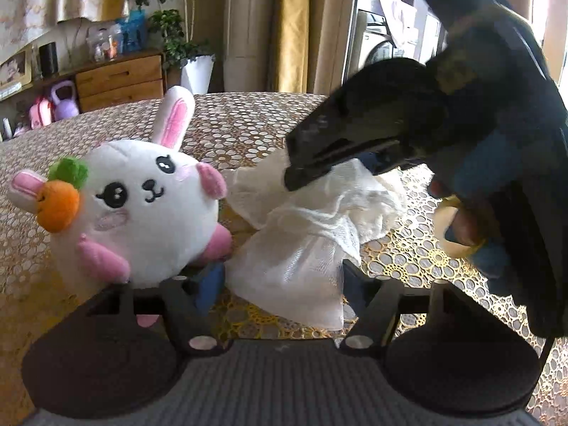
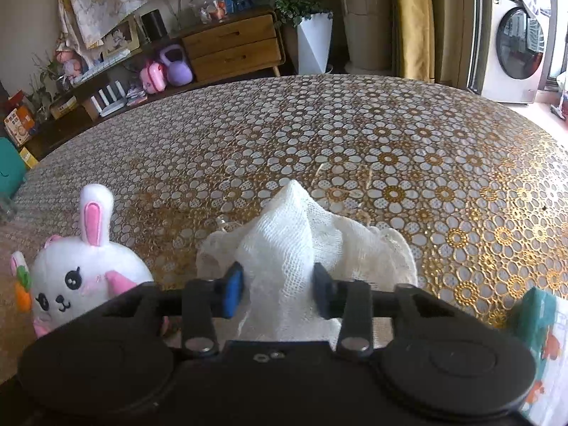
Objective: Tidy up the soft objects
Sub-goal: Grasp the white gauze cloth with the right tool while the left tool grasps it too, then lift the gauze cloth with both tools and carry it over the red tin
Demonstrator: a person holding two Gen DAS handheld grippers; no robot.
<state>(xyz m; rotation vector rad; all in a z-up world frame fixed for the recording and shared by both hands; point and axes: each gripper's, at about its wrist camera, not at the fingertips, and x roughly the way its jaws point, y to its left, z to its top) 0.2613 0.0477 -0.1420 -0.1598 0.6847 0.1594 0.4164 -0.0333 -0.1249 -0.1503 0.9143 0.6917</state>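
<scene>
We hold both grippers on the white mesh cloth (image 1: 305, 234), which lies crumpled on the lace-patterned tablecloth (image 2: 355, 135) just beside the plush bunny (image 1: 142, 206). Our left gripper (image 1: 280, 277) is partly closed with the cloth's near fold between its fingers, though we cannot tell if they pinch it. Our right gripper (image 2: 278, 291) squeezes a raised ridge of cloth, probably to lift and spread it for folding.

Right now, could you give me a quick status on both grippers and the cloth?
Both grippers pinching the white mesh cloth: left gripper at its near end, right gripper further along. Bunny plush touching the cloth's left edge.
</scene>
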